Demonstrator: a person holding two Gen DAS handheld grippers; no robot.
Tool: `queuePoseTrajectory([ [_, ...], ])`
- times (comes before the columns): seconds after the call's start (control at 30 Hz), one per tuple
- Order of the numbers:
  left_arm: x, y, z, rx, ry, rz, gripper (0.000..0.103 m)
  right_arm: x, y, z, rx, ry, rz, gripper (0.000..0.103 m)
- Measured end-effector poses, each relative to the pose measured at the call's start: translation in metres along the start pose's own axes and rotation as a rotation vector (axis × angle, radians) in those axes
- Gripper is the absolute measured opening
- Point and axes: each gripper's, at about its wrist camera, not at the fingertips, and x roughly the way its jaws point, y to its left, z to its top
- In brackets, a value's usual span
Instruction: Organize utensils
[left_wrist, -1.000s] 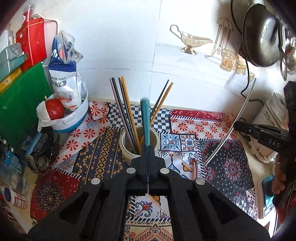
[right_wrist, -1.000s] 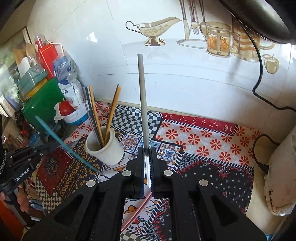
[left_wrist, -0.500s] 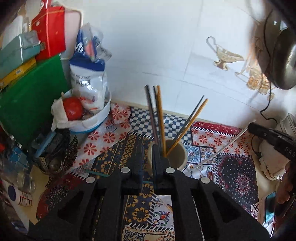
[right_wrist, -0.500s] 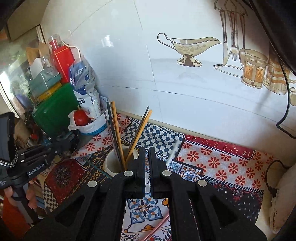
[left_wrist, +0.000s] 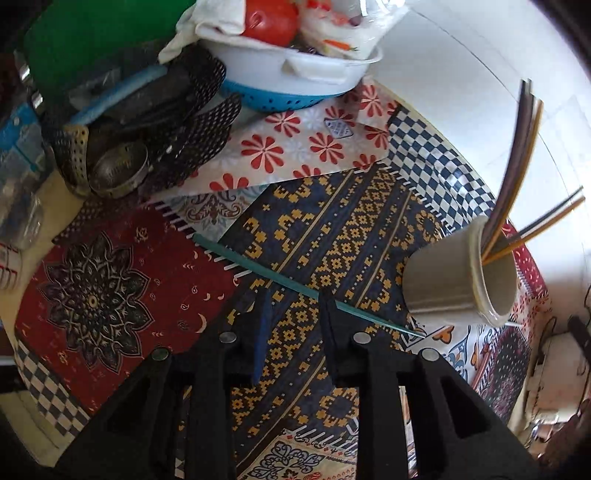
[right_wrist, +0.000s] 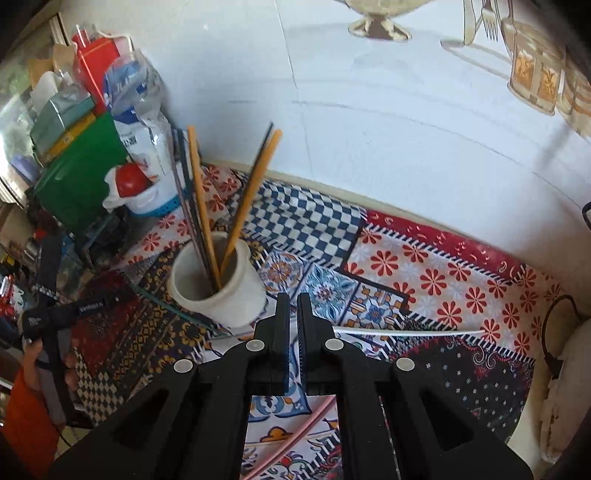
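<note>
The patterned mat (left_wrist: 122, 295) carries a white cup (right_wrist: 218, 284) of chopsticks (right_wrist: 199, 192). Teal stick (left_wrist: 258, 275) lies flat, crossing ahead of the left gripper (left_wrist: 293, 306), jaws just parting, pads clear. Right gripper (right_wrist: 291, 306) nearly closed, empty; white stick (right_wrist: 406, 332) beside it

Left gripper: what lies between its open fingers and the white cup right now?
In the left wrist view, the teal chopstick lies flat on the patterned mat, crossing in front of the left gripper; its thin end points toward the white cup. Otherwise only mat.
</note>
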Motion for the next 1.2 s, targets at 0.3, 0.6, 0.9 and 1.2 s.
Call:
queuePoseTrajectory([
  [0.3, 0.035, 0.014, 0.010, -0.168, 0.057, 0.004, 0.025, 0.064, -0.040, -0.019, -0.124, 0.229, -0.126, 0.035],
  [0.6, 0.051, 0.004, 0.016, -0.149, 0.036, 0.044, 0.028, 0.110, -0.039, -0.018, -0.308, 0.352, -0.132, 0.035],
  [0.9, 0.066, -0.032, 0.025, 0.033, -0.024, 0.179, 0.025, 0.128, -0.050, -0.010, -0.268, 0.387, -0.084, 0.035],
  [1.2, 0.065, -0.065, 0.013, 0.224, 0.021, 0.109, 0.000, 0.118, -0.068, -0.010, -0.183, 0.370, -0.135, 0.010],
])
